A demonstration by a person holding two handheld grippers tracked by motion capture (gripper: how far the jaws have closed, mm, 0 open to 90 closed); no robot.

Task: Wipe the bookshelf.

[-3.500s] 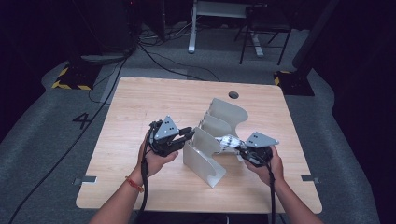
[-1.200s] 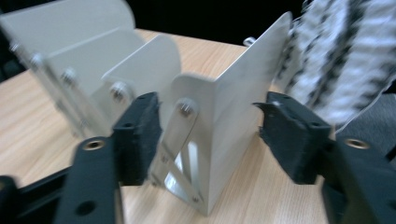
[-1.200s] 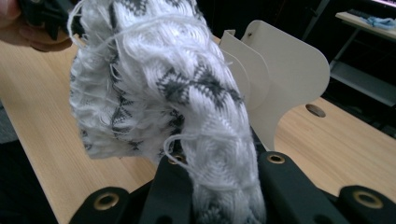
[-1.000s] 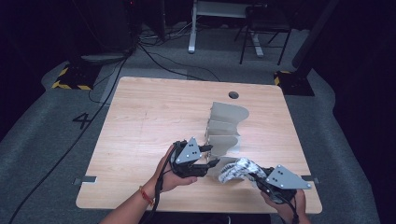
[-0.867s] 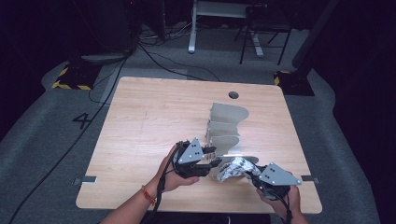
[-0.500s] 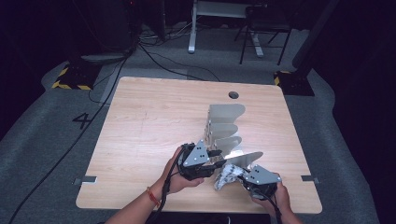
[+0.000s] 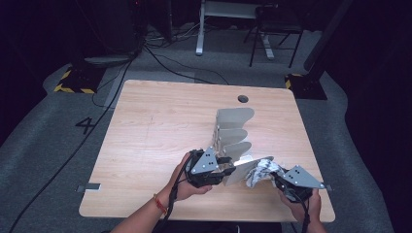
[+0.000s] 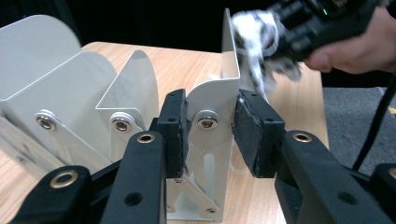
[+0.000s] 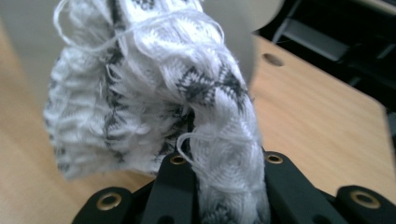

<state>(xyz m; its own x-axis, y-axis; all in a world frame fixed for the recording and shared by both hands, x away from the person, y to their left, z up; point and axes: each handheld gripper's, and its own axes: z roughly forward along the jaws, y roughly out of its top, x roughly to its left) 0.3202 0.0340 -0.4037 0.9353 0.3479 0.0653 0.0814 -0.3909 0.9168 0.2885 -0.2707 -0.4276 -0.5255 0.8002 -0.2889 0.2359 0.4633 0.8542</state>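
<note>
The pale wood counter [image 7: 160,131] stands on grey carpet in a dark room, with a painted "4" [image 7: 85,125] on the floor off its left edge. Your grey metal file rack [image 7: 233,138] of curved dividers stands near the counter's middle. Your left tool [image 8: 209,133] has just been closing; its pads straddle the rack's nearest divider. Your right tool [image 9: 219,186] is clamped on a white knitted cloth [image 9: 154,88] with dark grey zigzags, fuzzy and bunched, just right of that divider.
</note>
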